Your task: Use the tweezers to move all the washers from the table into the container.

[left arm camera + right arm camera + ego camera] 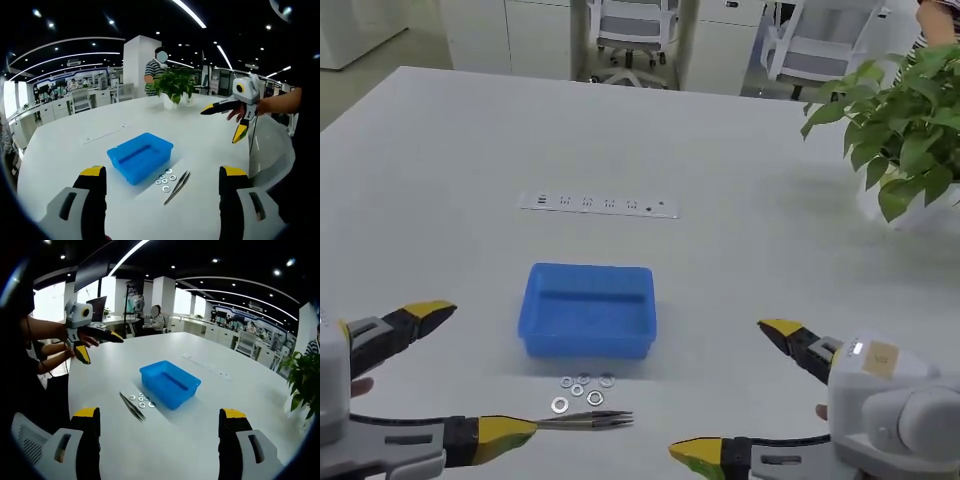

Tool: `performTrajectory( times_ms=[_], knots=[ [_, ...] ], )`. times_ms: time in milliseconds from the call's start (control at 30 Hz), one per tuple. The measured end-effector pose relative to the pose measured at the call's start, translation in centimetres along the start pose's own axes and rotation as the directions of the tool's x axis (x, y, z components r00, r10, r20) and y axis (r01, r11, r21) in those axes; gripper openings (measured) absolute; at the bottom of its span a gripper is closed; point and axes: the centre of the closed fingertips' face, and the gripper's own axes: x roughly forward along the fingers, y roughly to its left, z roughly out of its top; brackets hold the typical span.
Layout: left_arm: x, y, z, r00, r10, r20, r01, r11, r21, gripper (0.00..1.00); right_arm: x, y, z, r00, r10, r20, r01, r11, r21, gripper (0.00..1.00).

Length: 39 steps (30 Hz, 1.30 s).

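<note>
A blue container (588, 308) (140, 155) (170, 382) sits mid-table with nothing visible inside. Just in front of it lie several small metal washers (582, 390) (165, 177) (141, 400) in a loose cluster. Steel tweezers (588, 421) (176, 186) (132, 406) lie flat on the table beside the washers. My left gripper (470, 370) (162, 172) is open at the lower left, its lower jaw tip close to the tweezers' end. My right gripper (735, 390) (157, 415) is open at the lower right. Both hold nothing.
A white power strip (598, 204) lies beyond the container. A potted green plant (900, 130) stands at the table's right edge. Office chairs (635, 30) stand past the far edge. People sit or stand in the background of both gripper views.
</note>
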Motion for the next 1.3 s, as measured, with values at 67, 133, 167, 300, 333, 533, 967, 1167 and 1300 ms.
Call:
performTrajectory(
  times_ms=[67, 133, 167, 300, 333, 533, 967, 1167, 1300],
  knots=[
    [0.0, 0.0, -0.1, 1.0000, -0.003, -0.003, 0.003, 1.000, 0.000, 0.99, 0.0, 0.0, 0.0, 1.0000, -0.001, 0.001, 0.001, 1.000, 0.000, 1.00],
    [0.0, -0.1, -0.1, 1.0000, -0.005, -0.004, 0.005, 1.000, 0.001, 0.99, 0.0, 0.0, 0.1, 1.0000, -0.002, 0.003, 0.002, 1.000, 0.000, 1.00],
    [0.0, -0.1, -0.1, 1.0000, -0.004, -0.003, 0.004, 1.000, 0.000, 0.99, 0.0, 0.0, 0.1, 1.0000, -0.002, 0.004, 0.002, 1.000, -0.001, 1.00],
    [0.0, 0.0, -0.1, 1.0000, -0.002, -0.001, 0.002, 1.000, 0.000, 0.99, 0.0, 0.0, 0.1, 1.0000, -0.001, 0.002, 0.001, 1.000, -0.003, 1.00],
    [0.0, 0.0, 0.0, 1.0000, -0.001, 0.001, 0.001, 1.000, -0.001, 0.99, 0.1, 0.0, 0.1, 1.0000, 0.000, 0.002, 0.000, 1.000, -0.003, 1.00],
    [-0.1, 0.1, -0.1, 1.0000, 0.001, 0.001, -0.001, 1.000, 0.000, 0.99, 0.2, 0.0, 0.3, 1.0000, 0.002, 0.003, -0.002, 1.000, -0.007, 1.00],
    [-0.3, 0.5, 0.0, 1.0000, -0.004, -0.008, 0.004, 1.000, 0.013, 0.99, 0.0, -0.4, 0.2, 0.9997, 0.010, -0.023, -0.011, 0.999, -0.048, 1.00],
    [-0.1, 0.5, 0.0, 0.9993, -0.027, -0.026, 0.028, 0.999, 0.031, 0.98, 0.1, -0.9, 0.3, 0.9991, 0.021, -0.038, -0.024, 0.997, -0.073, 0.99],
    [0.1, 0.4, -0.2, 0.9979, -0.048, -0.045, 0.050, 0.998, 0.048, 0.95, 0.2, -1.2, 0.4, 0.9981, 0.039, -0.047, -0.043, 0.994, -0.102, 0.97]
  ],
)
